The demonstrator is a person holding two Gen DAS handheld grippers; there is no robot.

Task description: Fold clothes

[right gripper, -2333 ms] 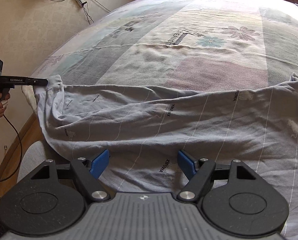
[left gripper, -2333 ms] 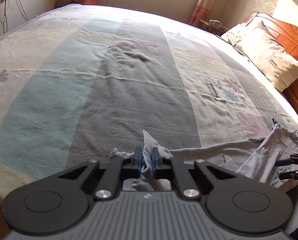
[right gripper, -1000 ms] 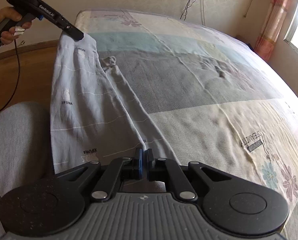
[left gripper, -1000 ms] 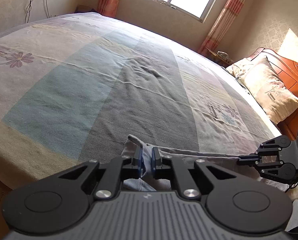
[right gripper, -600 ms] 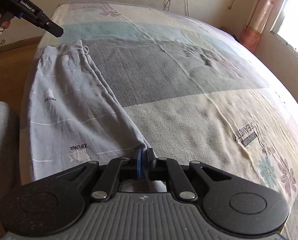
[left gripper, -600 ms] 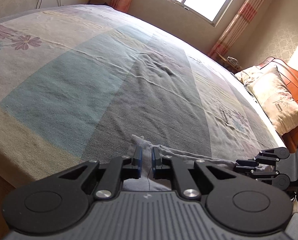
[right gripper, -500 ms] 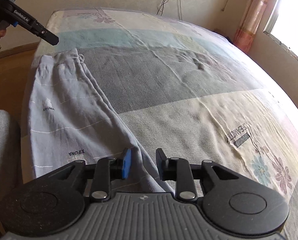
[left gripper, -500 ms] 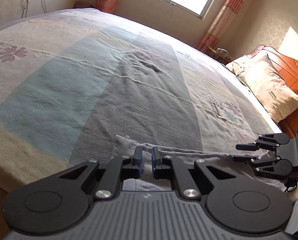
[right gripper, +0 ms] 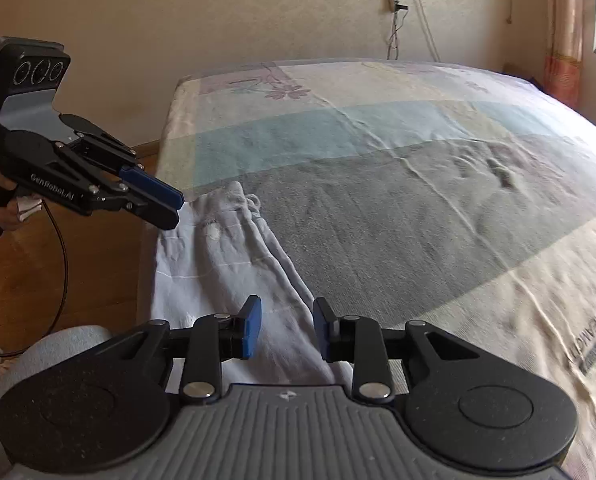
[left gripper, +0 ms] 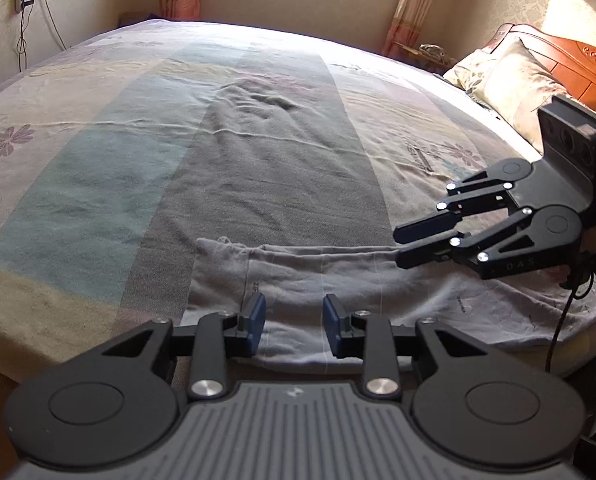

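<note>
A light grey garment (left gripper: 337,280) with thin white lines lies as a long folded strip along the near edge of the bed. My left gripper (left gripper: 294,326) hovers open over its left end, nothing between the blue pads. In the same view my right gripper (left gripper: 397,247) hangs just above the garment's far edge on the right, its fingers slightly apart. From the right wrist view the garment (right gripper: 226,256) runs away toward the bed corner. My right gripper (right gripper: 286,328) is open above it. My left gripper (right gripper: 176,211) is open at the far end, held by a hand (right gripper: 2,208).
The striped bed cover (left gripper: 258,140) stretches wide beyond the garment. A pillow (left gripper: 509,80) and a wooden headboard (left gripper: 569,68) are at the far right. Wooden floor (right gripper: 58,272) and the person's grey-clad knee (right gripper: 58,344) lie off the bed's near edge.
Both grippers were shut on the garment's edge a second ago. They have opened and let go, and the garment now rests flat along the bed edge.
</note>
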